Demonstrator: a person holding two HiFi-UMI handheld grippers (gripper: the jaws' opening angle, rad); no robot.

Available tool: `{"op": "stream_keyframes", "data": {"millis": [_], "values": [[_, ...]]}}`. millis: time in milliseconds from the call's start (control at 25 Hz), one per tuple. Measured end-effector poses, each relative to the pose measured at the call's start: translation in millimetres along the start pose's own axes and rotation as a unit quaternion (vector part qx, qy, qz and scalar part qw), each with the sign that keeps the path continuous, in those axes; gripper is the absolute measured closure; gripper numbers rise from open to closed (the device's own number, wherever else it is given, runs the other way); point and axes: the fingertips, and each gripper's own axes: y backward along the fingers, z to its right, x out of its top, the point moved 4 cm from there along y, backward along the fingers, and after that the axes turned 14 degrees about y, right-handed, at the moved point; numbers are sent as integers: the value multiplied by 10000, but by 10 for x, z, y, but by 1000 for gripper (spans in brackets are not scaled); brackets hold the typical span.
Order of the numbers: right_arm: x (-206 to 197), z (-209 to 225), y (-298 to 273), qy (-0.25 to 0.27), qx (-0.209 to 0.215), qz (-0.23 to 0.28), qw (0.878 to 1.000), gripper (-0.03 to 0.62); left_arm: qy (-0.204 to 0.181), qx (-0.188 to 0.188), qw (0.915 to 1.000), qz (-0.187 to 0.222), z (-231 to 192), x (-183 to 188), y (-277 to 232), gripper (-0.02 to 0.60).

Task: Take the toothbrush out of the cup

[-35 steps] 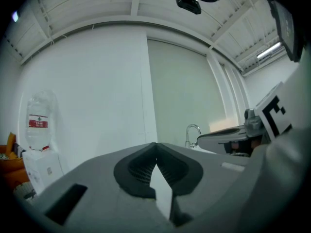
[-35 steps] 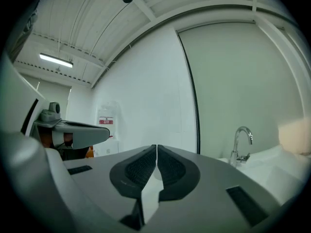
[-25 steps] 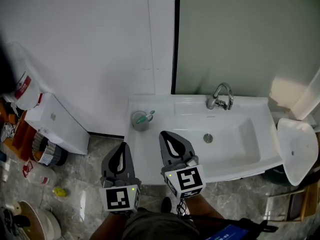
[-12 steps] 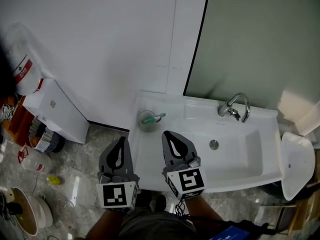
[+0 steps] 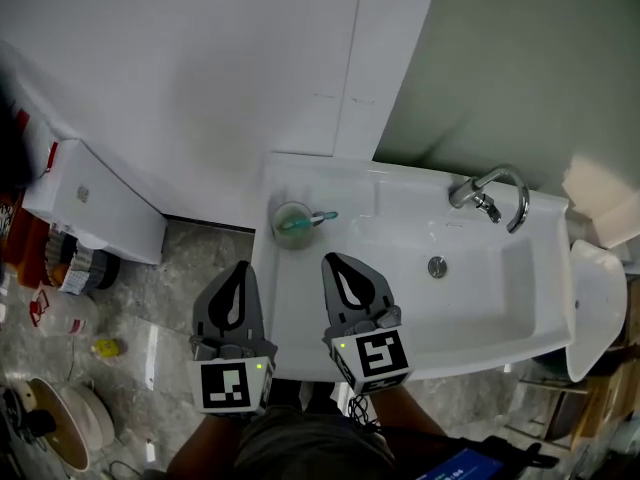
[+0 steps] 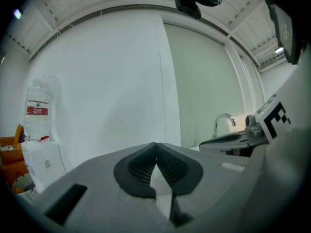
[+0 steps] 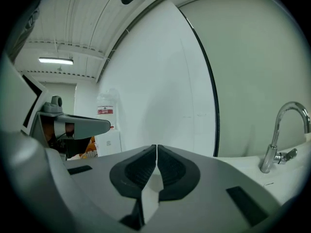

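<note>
1. Head view: the teal toothbrush (image 5: 312,218) is in the cup (image 5: 291,226), with its top end leaning right over the rim.
2. The cup stands upright on the back-left corner of the white sink (image 5: 470,303), close to the wall and well left of the faucet (image 5: 492,192).
3. Left tool (image 5: 241,266) shows over the grey floor (image 5: 180,278), just left of the sink's edge. In the left gripper view its jaws meet tip to tip with nothing between them.
4. Right tool (image 5: 330,259) is over the sink's front-left ledge. In the right gripper view its jaws are pressed together and empty.
5. Both tools point toward the wall. Neither touches the cup, which sits ahead of them, between their two lines.
6. Left gripper view: a water bottle (image 6: 39,111) with a red label stands at far left on a white box (image 6: 43,165).
</note>
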Motion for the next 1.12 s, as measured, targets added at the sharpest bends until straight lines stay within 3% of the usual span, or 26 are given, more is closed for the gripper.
{"op": "stream_keyframes", "data": {"millis": [280, 760, 840, 1120], "values": [[-418, -11, -277, -270, 40, -557, 9981, 579, 35, -24, 9992, -394, -196, -283, -286, 568], [-745, 92, -649, -735, -37, -606, 9954, 576, 41, -50, 9974, -719, -413, -513, -696, 568], [-793, 93, -712, -903, 28, -629, 9939, 467, 77, -54, 9969, -782, -432, -550, -755, 568], [-961, 125, -890, -1106, -1, -801, 9906, 445, 145, -58, 9954, -948, -526, -685, -949, 568]]}}
